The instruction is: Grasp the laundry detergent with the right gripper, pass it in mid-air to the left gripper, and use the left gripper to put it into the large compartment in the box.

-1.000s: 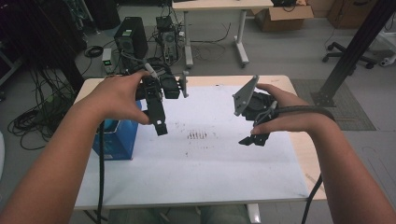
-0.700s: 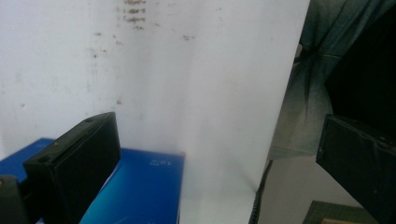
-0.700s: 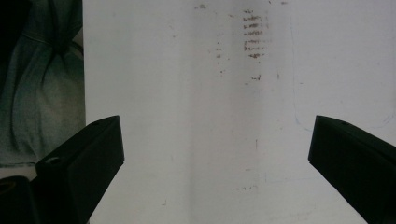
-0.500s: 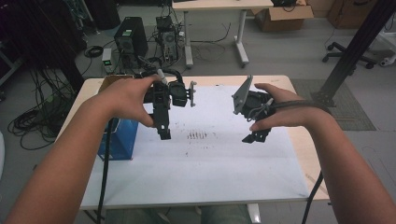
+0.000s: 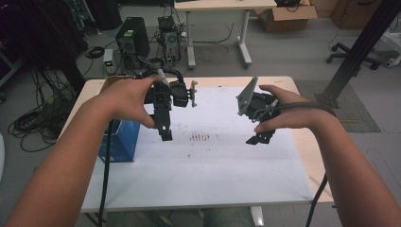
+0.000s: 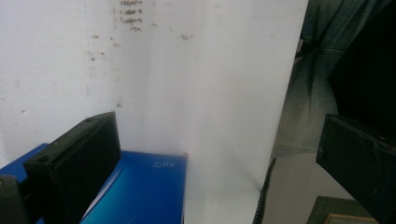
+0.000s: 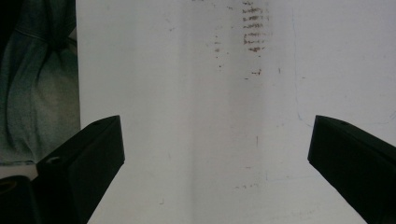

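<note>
Two hand-held grippers hover over a white sheet (image 5: 213, 165) that covers the table. My left gripper (image 5: 165, 133) hangs jaws-down over the sheet's left part, near a blue box (image 5: 118, 142). In the left gripper view the left gripper (image 6: 215, 130) is open with nothing between its wide-set jaws, and the blue box (image 6: 140, 191) lies below them. My right gripper (image 5: 258, 138) is held over the sheet's right part. The right gripper view shows the right gripper (image 7: 215, 123) open and empty above bare sheet.
Rows of small brown marks (image 5: 199, 138) stain the sheet between the grippers. The blue box sits at the table's left edge. Beyond the table stand computer towers (image 5: 132, 42), cables, another desk (image 5: 217, 7) and a cardboard box (image 5: 288, 12). A dark post (image 5: 359, 52) rises at right.
My left gripper has shifted slightly right and toward the near side, turning a little in the hand. The right gripper has hardly moved. Both stay open.
</note>
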Demonstrator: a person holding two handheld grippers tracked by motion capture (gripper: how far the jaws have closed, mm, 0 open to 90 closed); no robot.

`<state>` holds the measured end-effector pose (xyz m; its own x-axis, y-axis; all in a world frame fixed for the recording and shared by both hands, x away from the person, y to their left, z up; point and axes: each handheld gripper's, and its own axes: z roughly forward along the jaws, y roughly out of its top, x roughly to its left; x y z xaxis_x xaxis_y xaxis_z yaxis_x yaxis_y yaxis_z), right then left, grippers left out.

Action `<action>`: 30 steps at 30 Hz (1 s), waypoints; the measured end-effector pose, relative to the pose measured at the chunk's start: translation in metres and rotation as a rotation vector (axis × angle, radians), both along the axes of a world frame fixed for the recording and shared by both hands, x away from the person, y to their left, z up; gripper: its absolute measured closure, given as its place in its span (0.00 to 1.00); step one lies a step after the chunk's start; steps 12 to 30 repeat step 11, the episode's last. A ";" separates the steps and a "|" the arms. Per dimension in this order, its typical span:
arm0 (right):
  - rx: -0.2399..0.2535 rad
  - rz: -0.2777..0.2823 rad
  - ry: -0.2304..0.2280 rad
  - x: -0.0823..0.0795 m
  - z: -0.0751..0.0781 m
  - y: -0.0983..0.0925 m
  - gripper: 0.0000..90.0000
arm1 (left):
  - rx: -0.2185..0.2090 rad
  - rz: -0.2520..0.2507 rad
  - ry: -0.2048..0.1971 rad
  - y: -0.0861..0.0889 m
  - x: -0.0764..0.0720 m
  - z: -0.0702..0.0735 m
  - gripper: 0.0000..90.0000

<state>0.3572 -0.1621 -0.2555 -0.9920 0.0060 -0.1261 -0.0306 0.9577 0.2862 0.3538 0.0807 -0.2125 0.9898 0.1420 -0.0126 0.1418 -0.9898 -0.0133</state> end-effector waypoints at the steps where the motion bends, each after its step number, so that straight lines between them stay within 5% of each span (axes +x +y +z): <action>1: -0.001 -0.001 0.000 0.000 0.000 -0.001 0.04 | -0.002 -0.002 0.001 0.000 0.000 0.000 0.00; 30: 0.000 0.000 -0.001 0.000 0.001 -0.002 0.04 | 0.001 0.003 0.001 0.000 0.001 0.000 0.00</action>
